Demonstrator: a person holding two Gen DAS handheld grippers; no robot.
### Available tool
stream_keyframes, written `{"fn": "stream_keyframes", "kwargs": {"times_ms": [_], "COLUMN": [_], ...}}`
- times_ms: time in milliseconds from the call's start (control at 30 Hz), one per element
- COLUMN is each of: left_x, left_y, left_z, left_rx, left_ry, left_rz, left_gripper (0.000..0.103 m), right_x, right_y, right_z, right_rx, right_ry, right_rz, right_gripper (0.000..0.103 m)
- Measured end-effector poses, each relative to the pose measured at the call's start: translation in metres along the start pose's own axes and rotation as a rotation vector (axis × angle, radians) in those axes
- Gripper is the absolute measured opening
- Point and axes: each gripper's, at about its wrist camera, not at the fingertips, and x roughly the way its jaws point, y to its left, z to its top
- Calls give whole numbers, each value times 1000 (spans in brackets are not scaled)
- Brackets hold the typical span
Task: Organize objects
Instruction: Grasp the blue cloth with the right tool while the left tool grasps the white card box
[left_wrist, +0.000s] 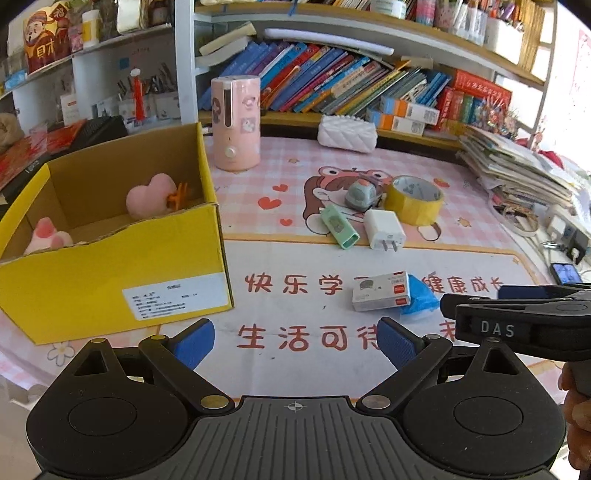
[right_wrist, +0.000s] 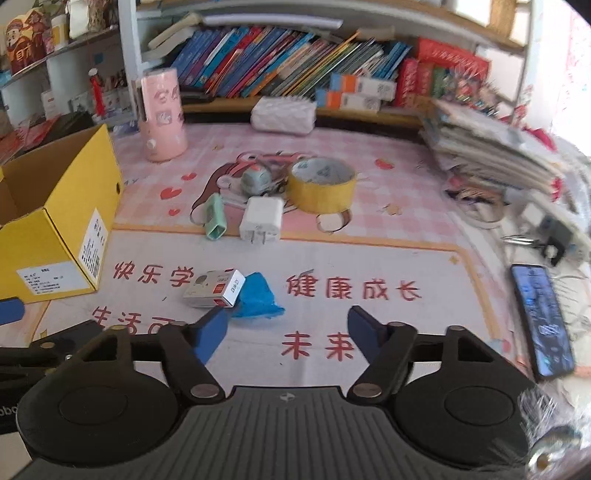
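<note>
A yellow cardboard box (left_wrist: 110, 280) stands at the left, with a pink plush heart (left_wrist: 151, 197) and a pink paw plush (left_wrist: 48, 234) inside. On the pink mat lie a small white and red box (right_wrist: 216, 288) against a crumpled blue wrapper (right_wrist: 258, 295), a white charger (right_wrist: 260, 219), a mint green case (right_wrist: 214, 218), a yellow tape roll (right_wrist: 321, 184) and a grey round gadget (right_wrist: 255, 179). My left gripper (left_wrist: 295, 339) is open and empty, just right of the yellow box. My right gripper (right_wrist: 288, 326) is open and empty, with the blue wrapper just beyond its left fingertip.
A pink humidifier (left_wrist: 236, 122) and a white quilted pouch (left_wrist: 347, 133) stand at the back, under shelves of books. A tilted stack of papers (left_wrist: 517, 162) fills the right side. A phone (right_wrist: 543, 321) and cables lie near the right edge.
</note>
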Motion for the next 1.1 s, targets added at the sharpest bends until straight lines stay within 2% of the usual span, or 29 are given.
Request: {"fn": "stream_keyframes", "kwargs": {"times_ms": [67, 267, 500, 567, 633, 667, 733, 1000, 1100], "left_x": [6, 15, 22, 26, 30, 33, 38, 83, 98], "left_y": [-2, -6, -9, -12, -15, -18, -24, -59, -75], "left_z": [1, 3, 4, 6, 8, 10, 14, 28, 32], "left_rx": [-11, -25, -39, -38, -35, -31, -21, -40, -27], "left_ry": [16, 44, 77, 82, 89, 92, 95, 139, 152], "left_rz": [18, 59, 103, 108, 106, 102, 88, 5, -6], "left_gripper": [96, 96, 96, 96, 96, 96, 96, 95, 88], "right_x": [12, 47, 71, 76, 80, 79, 75, 55, 50], "right_y": [-3, -1, 3, 1, -3, -5, -12, -60, -70], "right_z": [4, 11, 17, 18, 20, 21, 24, 34, 32], "right_rx": [-14, -91, -174, -175, -170, -165, -154, -71, -86], "right_ry": [28, 110, 97, 96, 100, 97, 70, -19, -18], "right_rz": [27, 86, 108, 123, 150, 155, 146, 49, 34], "right_gripper": [57, 56, 54, 50, 36, 35, 29, 27, 27]}}
